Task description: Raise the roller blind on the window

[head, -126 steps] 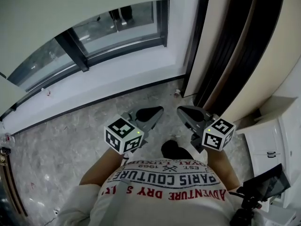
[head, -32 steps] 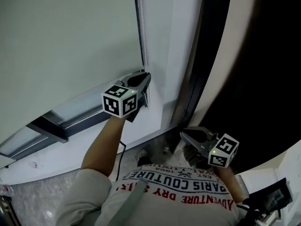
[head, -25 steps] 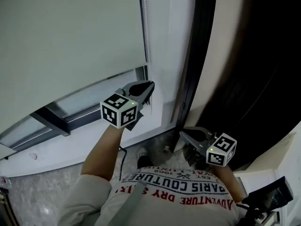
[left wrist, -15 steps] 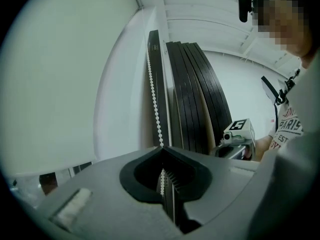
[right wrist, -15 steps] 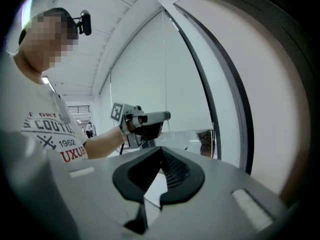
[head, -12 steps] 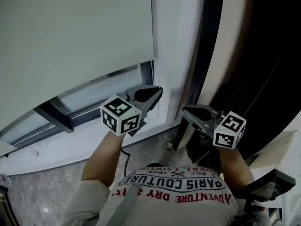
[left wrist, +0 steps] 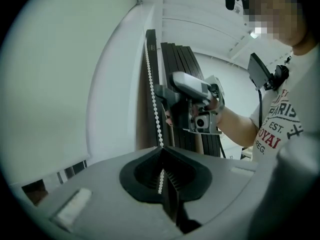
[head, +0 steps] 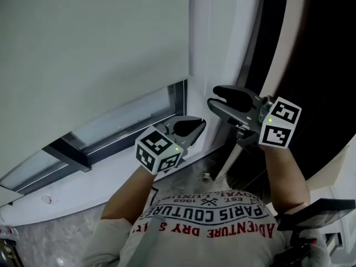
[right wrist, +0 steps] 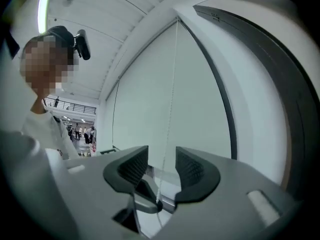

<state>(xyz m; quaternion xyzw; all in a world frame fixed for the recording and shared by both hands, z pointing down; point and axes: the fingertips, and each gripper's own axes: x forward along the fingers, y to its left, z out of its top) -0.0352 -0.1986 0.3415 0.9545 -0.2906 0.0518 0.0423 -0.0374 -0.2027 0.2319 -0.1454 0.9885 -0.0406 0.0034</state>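
Left gripper (head: 196, 129), lower centre of the head view, is clamped tight on the bead chain (left wrist: 153, 95), and the beads run straight down into its closed jaws. Right gripper (head: 213, 99), just above and to the right, has jaws that have just been opening. The chain shows in the gap, pads clear of it. The roller blind (head: 94, 49) fills the upper left, with window glass (head: 128, 120) showing beneath its bottom edge.
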